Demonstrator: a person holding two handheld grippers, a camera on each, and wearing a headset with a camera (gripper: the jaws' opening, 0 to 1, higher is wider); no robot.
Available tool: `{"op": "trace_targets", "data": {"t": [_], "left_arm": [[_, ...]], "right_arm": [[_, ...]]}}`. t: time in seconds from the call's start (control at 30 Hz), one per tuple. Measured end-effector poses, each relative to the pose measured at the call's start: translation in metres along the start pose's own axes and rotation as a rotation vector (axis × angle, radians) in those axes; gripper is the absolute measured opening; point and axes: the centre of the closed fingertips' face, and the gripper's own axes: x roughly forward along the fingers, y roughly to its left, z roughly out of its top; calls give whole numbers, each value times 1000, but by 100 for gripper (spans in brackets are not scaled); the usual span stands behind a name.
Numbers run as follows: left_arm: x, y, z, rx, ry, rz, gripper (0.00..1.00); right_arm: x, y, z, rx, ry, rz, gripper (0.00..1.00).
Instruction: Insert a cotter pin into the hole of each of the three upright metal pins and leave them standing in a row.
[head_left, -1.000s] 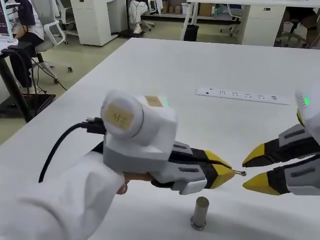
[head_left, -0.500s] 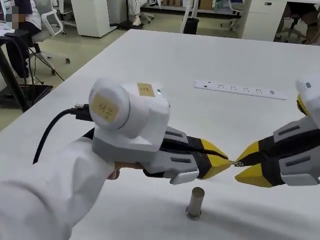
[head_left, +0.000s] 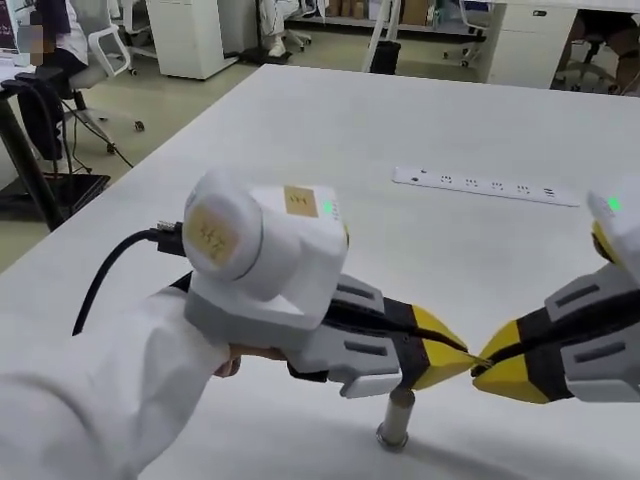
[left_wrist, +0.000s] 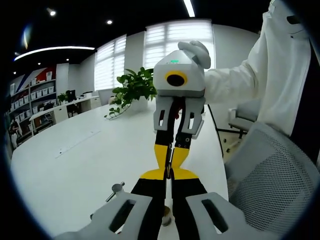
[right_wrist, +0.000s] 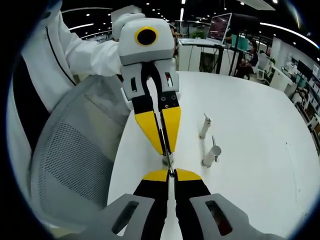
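While held near level above table (head_left: 330, 150), clamped tip to tip on cotter pin (right_wrist: 170, 164): left gripper (head_left: 468, 354) and right gripper (head_left: 480, 368), jaws of both squeezed together. Aimed straight at each other, left on forearm in white sleeve (head_left: 100, 400) extended forward-right, right at frame's right edge. Just below meeting tips: upright metal pin (head_left: 399, 412), standing on table. Beyond, in right gripper view: far pin (right_wrist: 205, 125) and near pin (right_wrist: 212, 156), upright, close together, both on table.

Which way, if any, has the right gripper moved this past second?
Yes: against the power strip, the right gripper edged left, shutting on the cotter pin in the left gripper.
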Motion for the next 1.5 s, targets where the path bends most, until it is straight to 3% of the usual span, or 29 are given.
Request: {"op": "trace_targets", "data": {"t": [0.43, 1.1, 1.27, 1.37, 1.5], "left_arm": [[1, -9, -7, 32, 49, -38, 0], [4, -13, -9, 26, 47, -45, 1], [2, -11, -13, 26, 58, -38, 11], [1, -11, -22, 27, 90, -34, 14], [-1, -7, -28, 17, 92, 0, 23]], "right_arm": [[-2, 13, 0, -7, 8, 41, 0], [-7, 21, -3, 27, 18, 42, 0], [-5, 21, -4, 43, 19, 38, 0], [-1, 17, -14, 60, 41, 29, 0], [3, 15, -23, 65, 66, 17, 0]]}}
